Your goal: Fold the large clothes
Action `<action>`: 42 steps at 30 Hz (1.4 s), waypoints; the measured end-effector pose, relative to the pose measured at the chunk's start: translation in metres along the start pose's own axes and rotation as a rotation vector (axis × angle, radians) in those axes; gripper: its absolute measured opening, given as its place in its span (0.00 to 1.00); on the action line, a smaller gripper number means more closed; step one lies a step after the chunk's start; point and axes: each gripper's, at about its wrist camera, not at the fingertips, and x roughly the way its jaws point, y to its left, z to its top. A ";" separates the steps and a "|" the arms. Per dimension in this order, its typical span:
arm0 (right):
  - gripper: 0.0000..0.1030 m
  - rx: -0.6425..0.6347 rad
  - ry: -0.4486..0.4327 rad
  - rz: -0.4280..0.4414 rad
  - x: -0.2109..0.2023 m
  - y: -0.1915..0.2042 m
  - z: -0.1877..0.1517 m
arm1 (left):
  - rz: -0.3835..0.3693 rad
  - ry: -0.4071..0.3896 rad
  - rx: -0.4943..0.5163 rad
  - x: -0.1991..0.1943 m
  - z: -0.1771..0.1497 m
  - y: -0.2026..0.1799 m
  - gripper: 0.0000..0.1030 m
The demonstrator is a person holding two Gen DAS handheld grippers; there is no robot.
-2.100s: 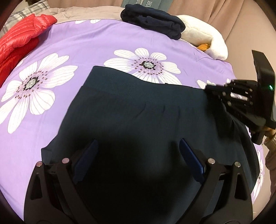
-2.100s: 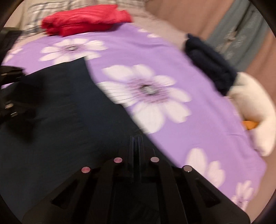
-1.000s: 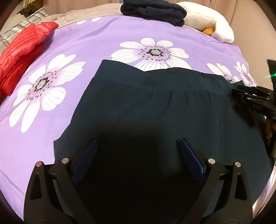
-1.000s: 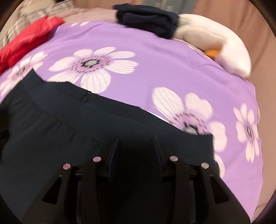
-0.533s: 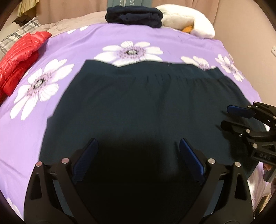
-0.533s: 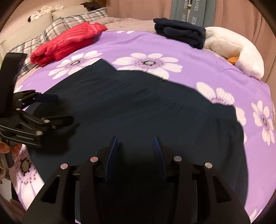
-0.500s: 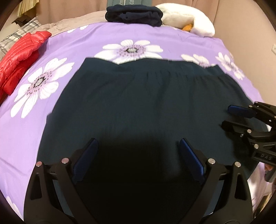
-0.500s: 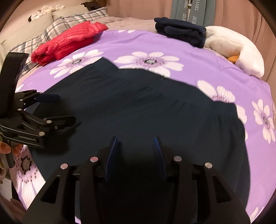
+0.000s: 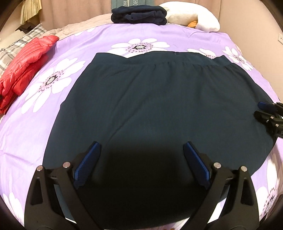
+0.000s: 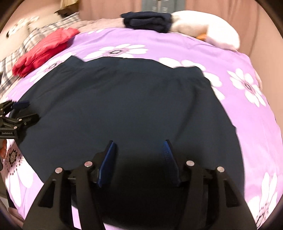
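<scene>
Left wrist view shows the left claw (image 9: 141,159) spread wide, with nothing between its blue pads (image 9: 86,165); it is over the near part of the skirt (image 9: 159,99). Right wrist view shows the right claw (image 10: 138,159) also spread, a little less wide, and empty, over the near part of the same skirt (image 10: 123,99). Each claw appears at the side edge of the other view, at the skirt's side border: the right claw (image 9: 270,115) on the right, the left claw (image 10: 16,115) on the left.

The skirt is dark and lies flat and spread on the bed cover (image 9: 26,127), which is purple with white flowers. Its gathered waistband (image 9: 176,59) is on the far side and the wide hem is near.

At the far left lies a red jacket (image 9: 23,67), partly on a checked pillow (image 9: 10,51). At the far edge of the bed is a folded navy garment (image 9: 139,11), and just beside it, to the right, a white plush toy (image 9: 198,17).
</scene>
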 end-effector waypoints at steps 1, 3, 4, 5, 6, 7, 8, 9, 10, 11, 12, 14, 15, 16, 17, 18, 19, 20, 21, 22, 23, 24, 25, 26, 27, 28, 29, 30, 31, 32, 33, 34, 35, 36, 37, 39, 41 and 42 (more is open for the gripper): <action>0.56 0.008 -0.003 -0.005 -0.002 -0.004 -0.002 | 0.001 0.001 -0.003 -0.001 -0.002 0.001 0.94; 0.56 0.027 -0.004 -0.049 -0.007 -0.014 -0.007 | 0.003 0.004 -0.009 -0.004 -0.006 0.005 0.95; 0.56 0.045 -0.005 -0.054 -0.010 -0.020 -0.010 | 0.006 0.005 -0.012 -0.006 -0.008 0.007 0.95; 0.56 0.065 -0.004 -0.059 -0.013 -0.026 -0.014 | 0.007 0.007 -0.017 -0.009 -0.011 0.009 0.95; 0.57 0.077 -0.004 -0.067 -0.015 -0.029 -0.016 | 0.008 0.008 -0.022 -0.010 -0.013 0.010 0.95; 0.57 0.090 -0.007 -0.081 -0.018 -0.034 -0.020 | 0.009 0.009 -0.027 -0.013 -0.015 0.012 0.95; 0.58 0.103 -0.009 -0.093 -0.022 -0.038 -0.022 | 0.010 0.010 -0.030 -0.014 -0.017 0.013 0.95; 0.58 0.118 -0.011 -0.102 -0.025 -0.041 -0.025 | 0.012 0.011 -0.037 -0.017 -0.019 0.015 0.95; 0.58 0.131 -0.013 -0.109 -0.028 -0.045 -0.027 | 0.013 0.012 -0.044 -0.019 -0.021 0.016 0.95; 0.58 0.145 -0.018 -0.117 -0.031 -0.048 -0.029 | 0.012 0.012 -0.052 -0.022 -0.024 0.018 0.95; 0.58 0.155 -0.022 -0.130 -0.036 -0.050 -0.031 | 0.012 0.012 -0.057 -0.024 -0.026 0.018 0.95; 0.65 0.167 -0.030 -0.159 -0.042 -0.051 -0.034 | 0.012 0.010 -0.067 -0.029 -0.031 0.019 0.95; 0.67 0.174 -0.036 -0.171 -0.045 -0.051 -0.035 | 0.012 0.008 -0.073 -0.033 -0.034 0.019 0.95; 0.67 0.178 -0.043 -0.177 -0.049 -0.049 -0.037 | 0.008 0.004 -0.078 -0.037 -0.036 0.018 0.95; 0.67 0.178 -0.053 -0.175 -0.053 -0.046 -0.038 | 0.002 -0.001 -0.082 -0.040 -0.038 0.017 0.95; 0.67 0.176 -0.066 -0.161 -0.057 -0.041 -0.039 | -0.008 -0.007 -0.088 -0.045 -0.039 0.015 0.95; 0.68 0.174 -0.084 -0.140 -0.061 -0.035 -0.038 | -0.017 -0.015 -0.092 -0.048 -0.040 0.012 0.95; 0.71 0.174 -0.095 -0.123 -0.064 -0.031 -0.038 | -0.023 -0.019 -0.092 -0.050 -0.039 0.010 0.95; 0.73 0.173 -0.111 -0.096 -0.066 -0.025 -0.036 | -0.030 -0.026 -0.088 -0.052 -0.038 0.004 0.95; 0.73 0.170 -0.131 -0.057 -0.068 -0.015 -0.033 | -0.032 -0.030 -0.083 -0.052 -0.037 0.000 0.95; 0.74 0.165 -0.140 -0.036 -0.069 -0.008 -0.031 | -0.035 -0.033 -0.077 -0.051 -0.035 -0.007 0.95; 0.75 0.154 -0.150 -0.010 -0.068 0.002 -0.027 | -0.039 -0.035 -0.075 -0.051 -0.034 -0.012 0.95; 0.75 0.140 -0.156 0.012 -0.066 0.013 -0.023 | -0.046 -0.039 -0.073 -0.050 -0.032 -0.017 0.95; 0.75 0.125 -0.156 0.030 -0.063 0.022 -0.020 | -0.048 -0.043 -0.071 -0.048 -0.030 -0.022 0.95; 0.75 0.116 -0.155 0.038 -0.062 0.027 -0.019 | -0.048 -0.047 -0.068 -0.047 -0.028 -0.027 0.95; 0.75 0.102 -0.152 0.047 -0.057 0.038 -0.016 | -0.048 -0.050 -0.063 -0.044 -0.026 -0.032 0.95; 0.75 0.094 -0.150 0.051 -0.053 0.043 -0.014 | -0.042 -0.053 -0.057 -0.041 -0.024 -0.038 0.95; 0.75 0.082 -0.150 0.055 -0.049 0.050 -0.014 | -0.035 -0.050 -0.053 -0.038 -0.024 -0.041 0.95; 0.75 0.072 -0.147 0.056 -0.044 0.057 -0.014 | -0.027 -0.044 -0.047 -0.034 -0.024 -0.044 0.97; 0.75 0.065 -0.139 0.055 -0.041 0.061 -0.015 | -0.018 -0.036 -0.042 -0.030 -0.024 -0.045 0.98; 0.75 0.058 -0.126 0.054 -0.036 0.064 -0.016 | -0.014 -0.031 -0.039 -0.027 -0.025 -0.045 0.98; 0.75 0.047 -0.106 0.049 -0.029 0.067 -0.019 | -0.012 -0.022 -0.032 -0.024 -0.026 -0.046 0.98; 0.75 0.041 -0.094 0.041 -0.025 0.069 -0.022 | -0.009 -0.019 -0.028 -0.023 -0.027 -0.046 0.98; 0.75 0.036 -0.086 0.033 -0.021 0.070 -0.025 | -0.005 -0.016 -0.020 -0.023 -0.028 -0.046 0.98; 0.75 0.036 -0.086 0.030 -0.019 0.068 -0.027 | -0.003 -0.017 -0.013 -0.023 -0.030 -0.046 0.98; 0.75 0.050 -0.096 0.024 -0.020 0.061 -0.033 | -0.002 -0.020 -0.008 -0.024 -0.033 -0.045 0.98; 0.75 0.068 -0.102 0.011 -0.023 0.052 -0.035 | -0.005 -0.025 -0.012 -0.026 -0.036 -0.043 0.98; 0.75 0.077 -0.105 0.004 -0.025 0.048 -0.036 | -0.006 -0.027 -0.016 -0.027 -0.036 -0.041 0.98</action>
